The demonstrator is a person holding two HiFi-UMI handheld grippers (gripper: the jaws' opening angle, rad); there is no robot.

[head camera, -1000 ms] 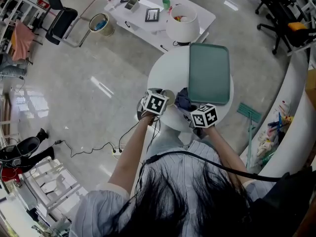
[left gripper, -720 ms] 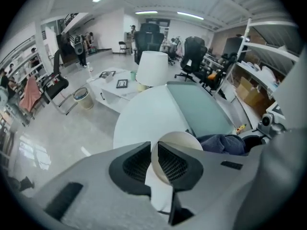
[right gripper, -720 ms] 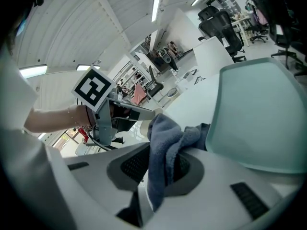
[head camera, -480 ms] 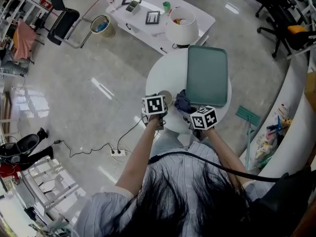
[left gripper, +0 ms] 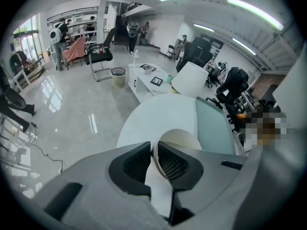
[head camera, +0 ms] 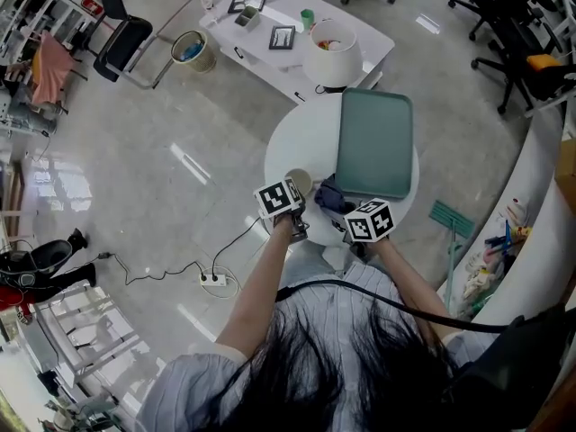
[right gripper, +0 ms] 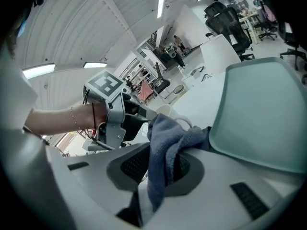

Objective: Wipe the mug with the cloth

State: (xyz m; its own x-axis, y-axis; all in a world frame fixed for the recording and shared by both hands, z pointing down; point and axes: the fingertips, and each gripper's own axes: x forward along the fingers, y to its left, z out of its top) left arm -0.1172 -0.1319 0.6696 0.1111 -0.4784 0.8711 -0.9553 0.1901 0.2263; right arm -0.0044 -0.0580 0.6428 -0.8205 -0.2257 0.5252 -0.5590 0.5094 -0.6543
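Cream mug (head camera: 298,182) sits at the near edge of the round white table (head camera: 301,133), its wall clamped between the left gripper (left gripper: 152,159) jaws. Blue cloth (right gripper: 165,138) is pinched tight in the right gripper (right gripper: 160,169), bunched just beside the mug; contact unclear. Green tray (head camera: 376,142) lies beyond on the table.

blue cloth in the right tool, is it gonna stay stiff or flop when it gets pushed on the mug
Probably floppy: the soft blue cloth hangs in loose folds from the right tool, which pinches it. It looks light, since a small pinch carries the whole bunch. Pressed on the cream mug, it would likely mould to the wall.
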